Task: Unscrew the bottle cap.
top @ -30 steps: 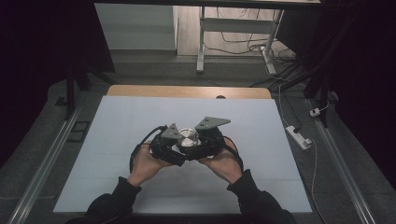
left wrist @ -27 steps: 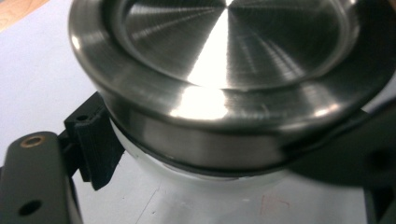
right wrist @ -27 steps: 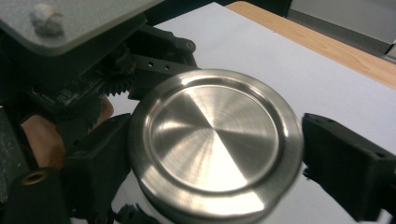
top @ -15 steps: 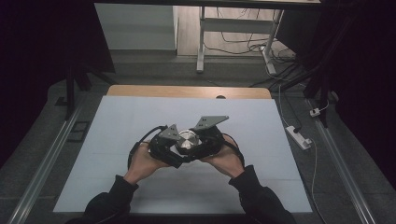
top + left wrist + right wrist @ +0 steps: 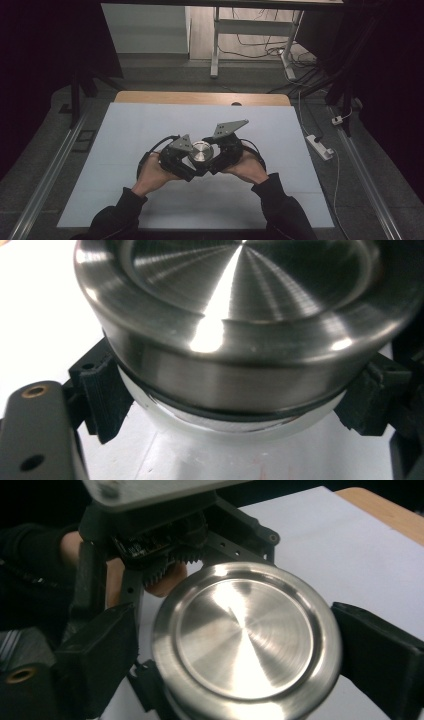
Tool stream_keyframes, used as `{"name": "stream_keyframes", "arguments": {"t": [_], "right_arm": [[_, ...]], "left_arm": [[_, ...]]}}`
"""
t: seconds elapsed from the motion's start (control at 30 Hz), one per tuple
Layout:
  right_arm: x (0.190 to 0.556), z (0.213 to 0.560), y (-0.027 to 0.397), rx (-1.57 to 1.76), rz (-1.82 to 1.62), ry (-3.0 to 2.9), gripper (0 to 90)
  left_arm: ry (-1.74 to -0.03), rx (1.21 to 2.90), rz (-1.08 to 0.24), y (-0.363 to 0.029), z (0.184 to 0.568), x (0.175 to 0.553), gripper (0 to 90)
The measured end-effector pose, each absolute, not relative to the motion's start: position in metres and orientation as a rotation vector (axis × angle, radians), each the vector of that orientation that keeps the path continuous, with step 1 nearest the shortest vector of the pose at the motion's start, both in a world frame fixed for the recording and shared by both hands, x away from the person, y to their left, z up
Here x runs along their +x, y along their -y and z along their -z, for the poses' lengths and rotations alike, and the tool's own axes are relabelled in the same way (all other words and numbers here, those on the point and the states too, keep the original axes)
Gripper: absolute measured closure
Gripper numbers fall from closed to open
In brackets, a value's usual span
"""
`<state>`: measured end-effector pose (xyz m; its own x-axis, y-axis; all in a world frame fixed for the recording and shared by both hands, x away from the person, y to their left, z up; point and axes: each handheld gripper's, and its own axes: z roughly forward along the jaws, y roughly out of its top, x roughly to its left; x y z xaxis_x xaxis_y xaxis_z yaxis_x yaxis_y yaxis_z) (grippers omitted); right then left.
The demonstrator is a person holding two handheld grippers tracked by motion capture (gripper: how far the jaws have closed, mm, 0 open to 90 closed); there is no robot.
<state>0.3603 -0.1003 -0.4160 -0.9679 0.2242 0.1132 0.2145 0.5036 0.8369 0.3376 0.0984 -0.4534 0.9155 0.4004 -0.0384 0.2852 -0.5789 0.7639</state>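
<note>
Clearly the left gripper (image 5: 192,167) clamps the white jar (image 5: 220,432) under its steel lid (image 5: 247,642), above the table (image 5: 125,130). The right gripper (image 5: 207,165) fingers (image 5: 382,657), just opening, straddle the lid; they should re-close squarely before twisting.

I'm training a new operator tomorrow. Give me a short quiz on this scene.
1. True or false: the jar is over the wooden strip.
2. Whose jaws clamp the jar below its lid? A left, B right, C neither.
3. What sits between the jaws of the right gripper?
Key: 1 false, it is over the white sheet. 2 A, the left gripper. 3 the lid; those jaws have just been opening and flank it loosely.
</note>
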Motion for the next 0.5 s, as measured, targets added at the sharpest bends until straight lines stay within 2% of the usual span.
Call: {"name": "stream_keyframes", "arguments": {"t": [0.2,0.5], "right_arm": [[0.355,0.412,0.097,0.586,-1.433,-2.612,3.0],[0.347,0.415,0.087,0.71,-1.405,-2.473,12.2]], "left_arm": [[-0.599,2.188,-0.235,-0.102,0.452,0.339,15.6],[-0.661,2.177,-0.275,-0.096,0.452,0.336,15.6]]}}
